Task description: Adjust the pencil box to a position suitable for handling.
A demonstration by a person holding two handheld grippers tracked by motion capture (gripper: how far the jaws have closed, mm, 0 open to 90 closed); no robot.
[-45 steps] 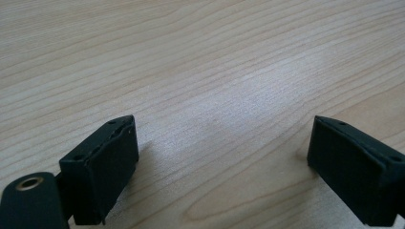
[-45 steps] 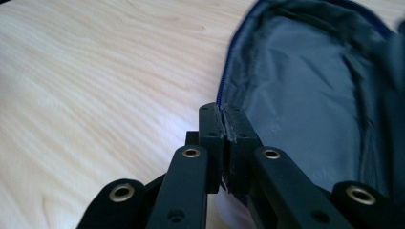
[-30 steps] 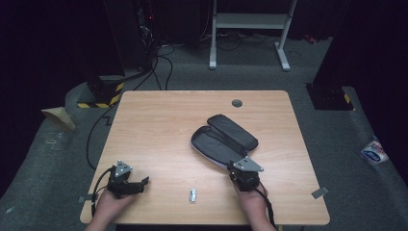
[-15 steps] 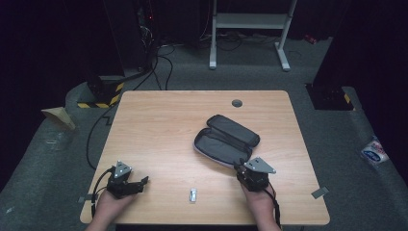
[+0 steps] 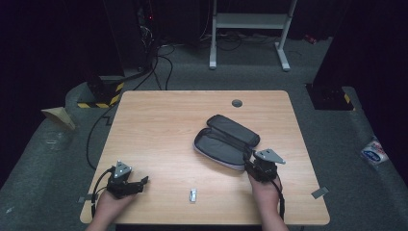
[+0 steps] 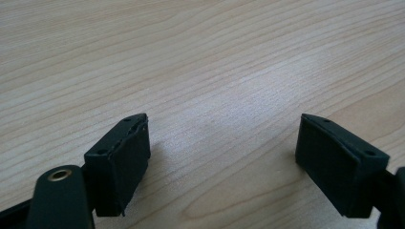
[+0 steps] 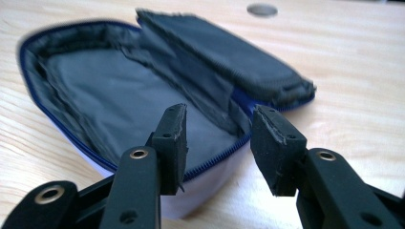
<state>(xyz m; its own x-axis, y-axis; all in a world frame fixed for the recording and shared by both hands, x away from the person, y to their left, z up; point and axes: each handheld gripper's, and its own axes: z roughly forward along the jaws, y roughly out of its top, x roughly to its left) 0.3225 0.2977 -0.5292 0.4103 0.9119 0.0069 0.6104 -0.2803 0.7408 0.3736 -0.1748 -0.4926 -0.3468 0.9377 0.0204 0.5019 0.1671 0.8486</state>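
- Since the earlier frames the right gripper [image 5: 251, 161] has drawn back toward the person, off the near edge of the pencil case [image 5: 226, 141], and its jaws have just been opening; earlier they were pressed together at the case's rim.
- The case itself has shifted a little toward the right front and its lid now stands more open than a second ago.
- The left gripper [image 5: 139, 182] has kept its place at the front left of the surface [image 5: 159, 120], while its jaws have just closed slightly.
- In the right gripper view the right gripper [image 7: 217, 138] has its jaws partly spread, with nothing pinched; the blue zipper edge of the case [image 7: 119, 95] lies just beyond and between the tips, not pressed by either pad.
- The case lies open right of the surface's middle, grey lining up, with its dark lid folded back on the far side.
- In the left gripper view the left gripper [image 6: 222, 148] has its jaws spread wide over bare wood [image 6: 200, 57], holding nothing.
- A small silvery thing [image 5: 193, 195], too small to identify, lies near the front edge between the two hands, well apart from both grippers.
- A round grey cap [image 5: 236, 102] sits in the surface near the far edge, beyond the case.
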